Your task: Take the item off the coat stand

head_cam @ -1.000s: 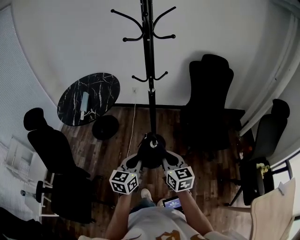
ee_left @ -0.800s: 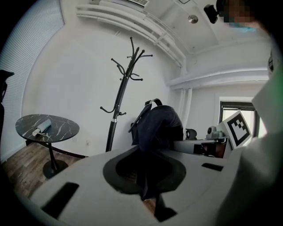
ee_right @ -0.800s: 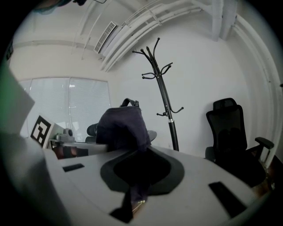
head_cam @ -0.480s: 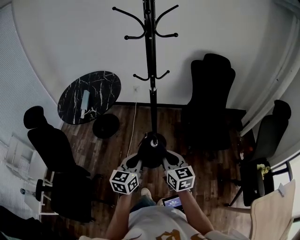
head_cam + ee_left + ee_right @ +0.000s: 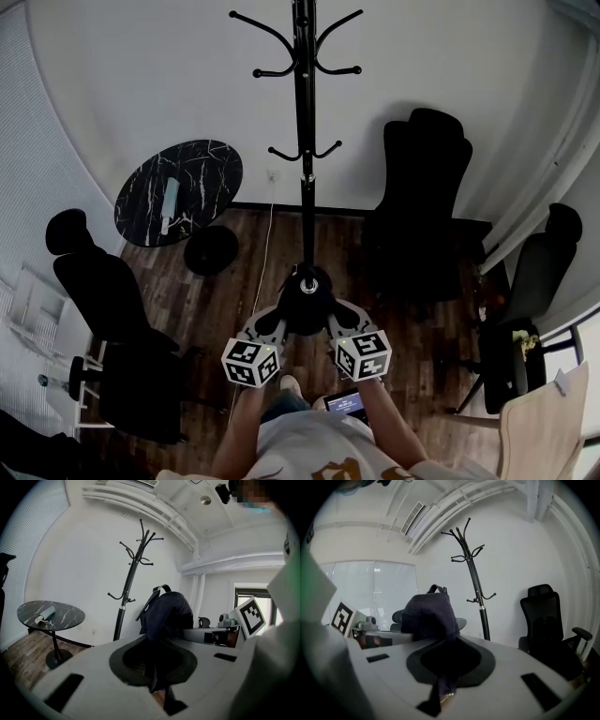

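Observation:
The black coat stand [image 5: 301,141] rises in front of me against the white wall, and its hooks are bare. Low in the head view, a dark blue fabric item [image 5: 305,314] hangs between my two grippers, close to the foot of the pole. My left gripper [image 5: 276,323] is shut on one side of it, and my right gripper [image 5: 334,321] is shut on the other. In the left gripper view the fabric [image 5: 164,616] bulges above the left gripper [image 5: 156,684], with a strap on top. The right gripper view shows the same cloth [image 5: 429,613] pinched in the right gripper [image 5: 443,686].
A round black marble table [image 5: 178,194] with a pale roll on it stands at the left. Black office chairs stand at the left [image 5: 98,291], behind the stand at the right [image 5: 422,187] and at the far right [image 5: 534,272]. A pale wooden chair [image 5: 548,427] is at the bottom right.
The head view has drifted a little, so the stand and grippers sit slightly further right. Both grippers keep their hold on the fabric.

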Motion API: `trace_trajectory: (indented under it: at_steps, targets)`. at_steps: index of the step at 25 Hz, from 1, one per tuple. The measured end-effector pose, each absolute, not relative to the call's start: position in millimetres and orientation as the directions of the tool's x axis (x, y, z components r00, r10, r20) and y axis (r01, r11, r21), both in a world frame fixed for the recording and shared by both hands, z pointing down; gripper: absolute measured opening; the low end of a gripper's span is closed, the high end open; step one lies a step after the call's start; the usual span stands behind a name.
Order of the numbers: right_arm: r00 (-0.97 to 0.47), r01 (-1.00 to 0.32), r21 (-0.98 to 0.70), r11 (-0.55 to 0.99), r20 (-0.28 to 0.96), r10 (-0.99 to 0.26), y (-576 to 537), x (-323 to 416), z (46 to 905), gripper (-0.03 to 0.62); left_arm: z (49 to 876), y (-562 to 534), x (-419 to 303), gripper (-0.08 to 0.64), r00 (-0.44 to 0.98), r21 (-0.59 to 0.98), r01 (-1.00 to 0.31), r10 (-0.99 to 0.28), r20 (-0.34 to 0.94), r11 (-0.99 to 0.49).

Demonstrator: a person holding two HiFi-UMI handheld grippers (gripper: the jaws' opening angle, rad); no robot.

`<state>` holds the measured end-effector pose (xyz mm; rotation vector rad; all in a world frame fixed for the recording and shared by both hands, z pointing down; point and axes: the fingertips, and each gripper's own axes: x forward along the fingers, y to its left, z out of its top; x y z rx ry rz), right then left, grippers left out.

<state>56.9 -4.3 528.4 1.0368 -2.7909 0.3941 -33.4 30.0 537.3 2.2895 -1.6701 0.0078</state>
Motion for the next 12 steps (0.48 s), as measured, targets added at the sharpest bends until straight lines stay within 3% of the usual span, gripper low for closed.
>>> trace_trajectory:
  at_steps: [12]
  targets:
    - [-0.756,-0.654,-0.199,0.73,0.226,-0.615,-2.6,53.5,532.3,0.031,539.4,30.3,-36.9,0.031,0.322,0.241,-0.931,-0.926,0.194,-0.273]
